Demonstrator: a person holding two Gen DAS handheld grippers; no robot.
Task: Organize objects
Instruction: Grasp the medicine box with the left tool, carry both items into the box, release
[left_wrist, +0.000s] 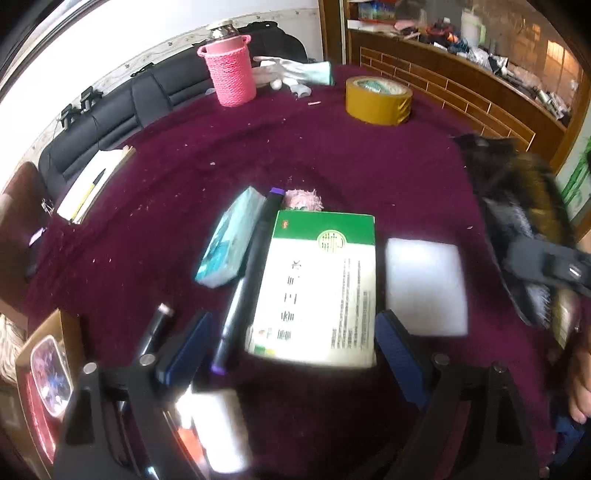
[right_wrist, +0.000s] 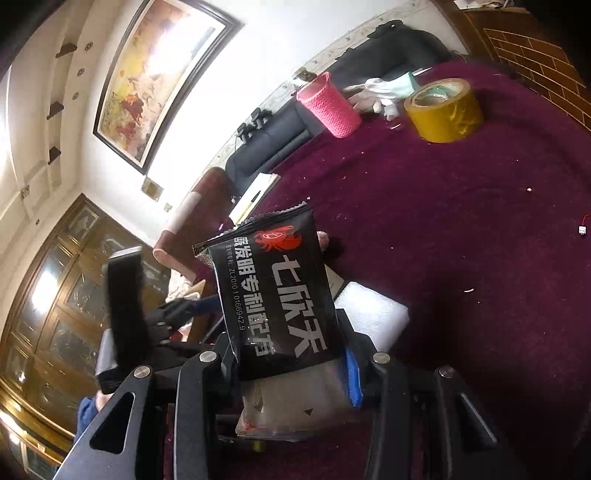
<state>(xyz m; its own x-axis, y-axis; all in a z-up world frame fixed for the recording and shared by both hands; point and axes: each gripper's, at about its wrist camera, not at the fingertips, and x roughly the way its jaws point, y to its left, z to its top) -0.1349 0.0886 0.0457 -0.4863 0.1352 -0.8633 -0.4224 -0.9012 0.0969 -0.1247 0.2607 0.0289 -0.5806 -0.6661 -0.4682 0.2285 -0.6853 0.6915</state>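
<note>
Right gripper (right_wrist: 295, 354) pinching a black foil packet (right_wrist: 273, 291) between its blue pads, holding it upright and clear of the maroon tablecloth (right_wrist: 461, 229). Left gripper (left_wrist: 291, 343) hanging spread wide over a cluster of things, pads touching nothing: a green-and-white box (left_wrist: 321, 288) lying flat between the fingers, a purple-capped marker (left_wrist: 243, 280) lying against the box's left edge, a teal packet (left_wrist: 229, 240) beyond the marker, a white foam block (left_wrist: 424, 284) just right of the box. Farther off, a pink knitted holder (left_wrist: 232, 70) and a roll of yellow tape (left_wrist: 376, 99) near the far edge. Seemingly mid-carry with the packet, gathering things into one group. Next calling for setting the packet down beside the cluster, or lowering the left fingers squarely around the box before closing.
</note>
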